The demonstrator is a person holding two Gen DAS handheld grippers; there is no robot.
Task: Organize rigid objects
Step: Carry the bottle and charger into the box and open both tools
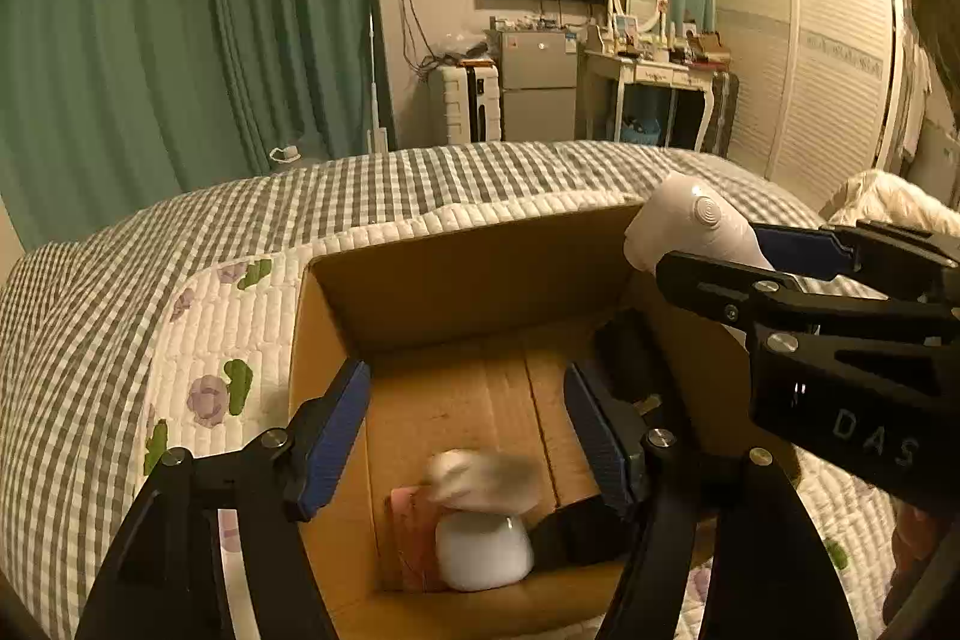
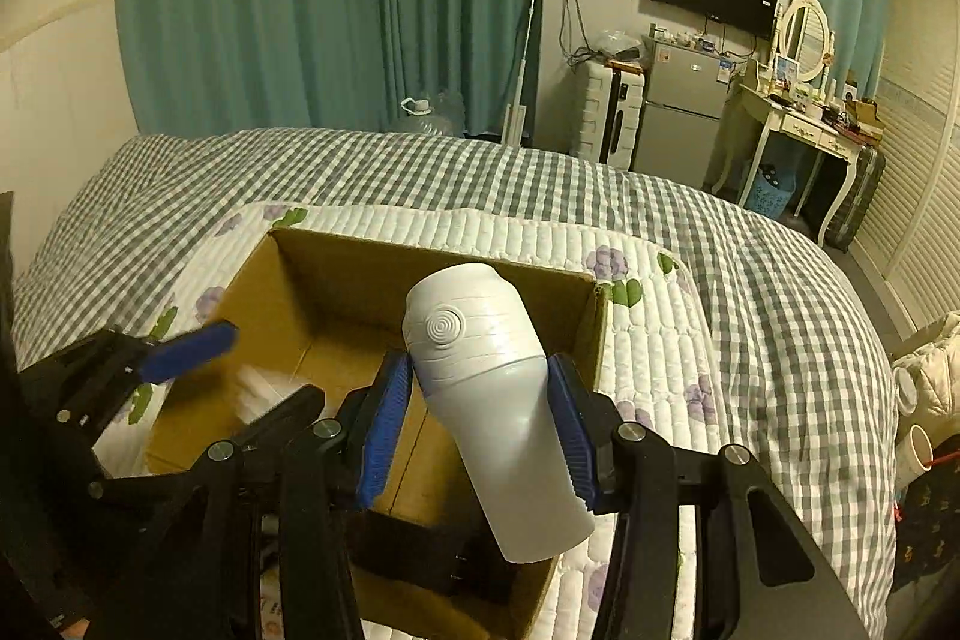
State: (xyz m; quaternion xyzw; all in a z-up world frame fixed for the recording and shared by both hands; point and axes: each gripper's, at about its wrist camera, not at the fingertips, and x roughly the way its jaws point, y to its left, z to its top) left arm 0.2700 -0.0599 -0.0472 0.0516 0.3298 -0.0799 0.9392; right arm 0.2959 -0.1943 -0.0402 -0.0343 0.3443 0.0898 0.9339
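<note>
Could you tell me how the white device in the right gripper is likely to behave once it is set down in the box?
The white device looks like smooth, rigid plastic, so it probably won't flex but might slip. Its rounded, tapering body could roll on the cardboard box floor.

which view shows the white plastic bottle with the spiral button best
The right wrist view: the white plastic bottle with the spiral button sits centred, nearly whole, between the right tool's blue pads. The left wrist view shows only its top end, at the right.

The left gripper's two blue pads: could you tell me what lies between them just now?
Nothing is gripped. In the left wrist view the left gripper stands open over the cardboard box; between its pads shows only the box floor, with a blurred white object below.
</note>
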